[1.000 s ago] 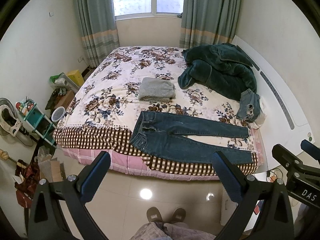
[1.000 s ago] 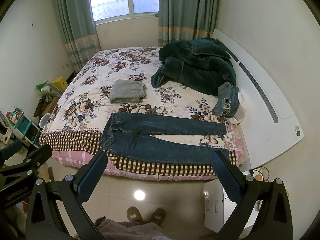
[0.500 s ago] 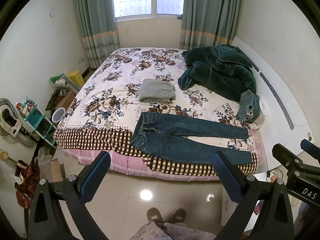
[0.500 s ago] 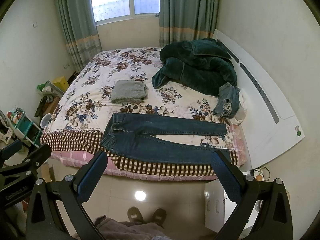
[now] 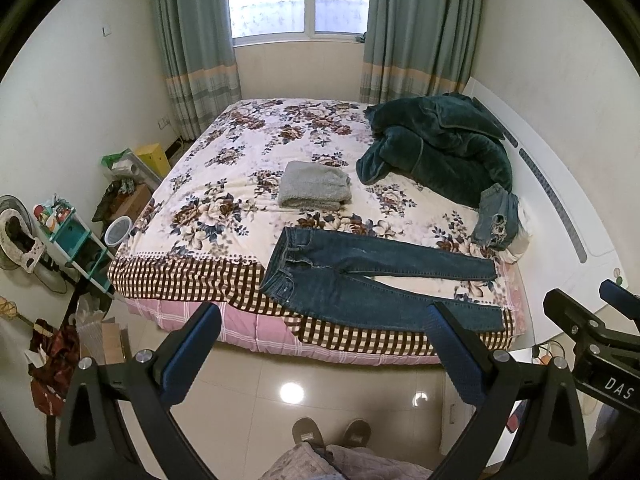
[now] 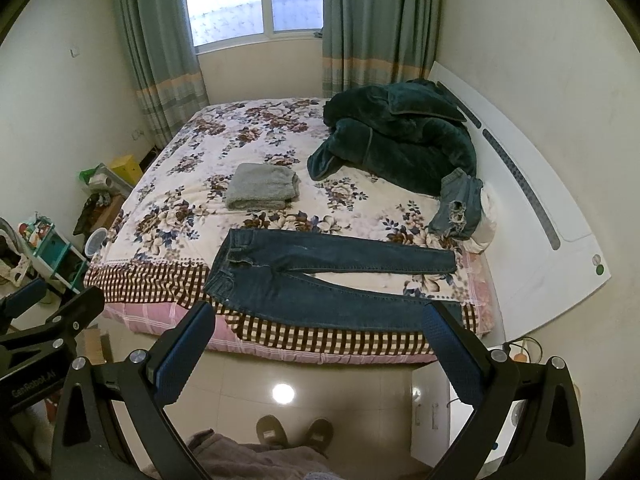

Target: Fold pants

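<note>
Dark blue jeans (image 5: 360,276) (image 6: 320,276) lie flat along the near edge of the floral bed (image 5: 224,184) (image 6: 192,176), waistband to the left, both legs stretching right and slightly apart. My left gripper (image 5: 324,320) is open, held high above the floor well short of the bed, nothing between its blue-padded fingers. My right gripper (image 6: 318,318) is open too, equally far back and empty. Each gripper shows at the edge of the other's view.
A folded grey garment (image 5: 314,186) lies mid-bed. A dark green blanket heap (image 5: 436,148) and light ripped jeans (image 5: 496,220) sit at the right by the white headboard (image 5: 560,200). Clutter and a teal rack (image 5: 76,248) stand left. A person's slippered feet (image 5: 330,432) are on the tiled floor.
Both views have tilted very slightly, so the bed sits a touch lower in frame. The jeans have not moved and both grippers stay open.
</note>
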Available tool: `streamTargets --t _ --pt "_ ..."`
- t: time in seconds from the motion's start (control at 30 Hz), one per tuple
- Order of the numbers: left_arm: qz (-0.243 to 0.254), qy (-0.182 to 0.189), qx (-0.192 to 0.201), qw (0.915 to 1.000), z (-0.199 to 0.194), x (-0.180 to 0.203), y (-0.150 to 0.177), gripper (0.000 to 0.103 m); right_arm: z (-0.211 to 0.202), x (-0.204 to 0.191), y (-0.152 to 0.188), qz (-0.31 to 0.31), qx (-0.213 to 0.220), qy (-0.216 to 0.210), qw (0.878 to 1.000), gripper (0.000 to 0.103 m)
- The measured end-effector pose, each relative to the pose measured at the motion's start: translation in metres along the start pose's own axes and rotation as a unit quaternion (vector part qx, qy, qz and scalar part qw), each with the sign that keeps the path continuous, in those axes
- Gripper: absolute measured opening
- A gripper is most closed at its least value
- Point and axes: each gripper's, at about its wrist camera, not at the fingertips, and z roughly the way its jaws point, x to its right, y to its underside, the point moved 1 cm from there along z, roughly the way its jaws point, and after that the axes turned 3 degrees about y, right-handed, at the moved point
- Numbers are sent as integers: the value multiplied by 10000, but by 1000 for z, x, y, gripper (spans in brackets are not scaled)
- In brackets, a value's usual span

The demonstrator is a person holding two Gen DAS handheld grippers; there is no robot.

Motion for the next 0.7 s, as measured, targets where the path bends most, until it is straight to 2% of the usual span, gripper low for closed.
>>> streamTargets --t 0.23,0.33,0.7 --pt "-28 -56 -70 10000 1 6 -18 103 5 6 -1 -30 -47 -79 10000 103" --pt "-42 -86 -96 9999 3 10 -4 103 11 10 1 -41 -90 -114 9999 103" --pt "-64 -337 -133 9993 28 35 -8 103 49 40 -7 29 -214 -210 9995 103"
